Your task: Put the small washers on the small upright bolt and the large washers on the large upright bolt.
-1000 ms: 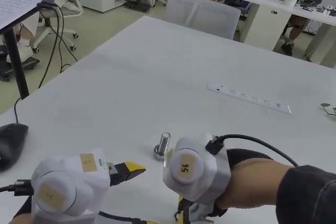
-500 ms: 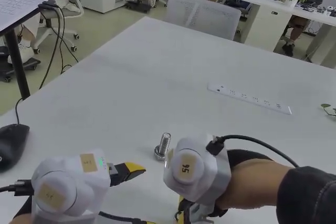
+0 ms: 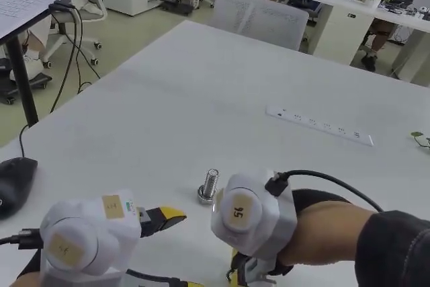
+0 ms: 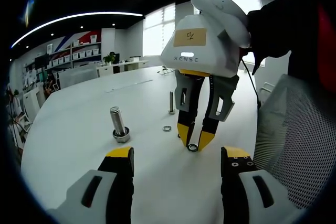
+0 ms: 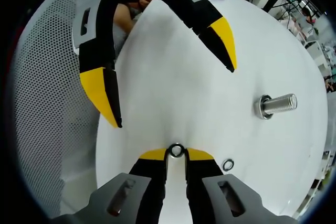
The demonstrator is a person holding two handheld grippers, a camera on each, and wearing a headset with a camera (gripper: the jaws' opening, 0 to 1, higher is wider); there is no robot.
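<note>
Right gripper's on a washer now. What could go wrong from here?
1. The right gripper pinches the washer at its very jaw tips, so it may slip out on the lift.
2. The small bolt stands near that gripper; a careless swing could tip it.
3. The open left gripper points straight at the pinch; the two could bump.

Two bolts up, one washer loose, one gripped!
The large bolt [image 4: 118, 123], thick and threaded, stands on its head on the counter [image 4: 68, 129]. The slim small bolt [image 4: 171, 102] stands upright beyond. A loose washer [image 4: 167, 128] lies flat between them, and a second washer [image 5: 177, 150] is pinched in the right tool [image 5: 177, 156].
</note>
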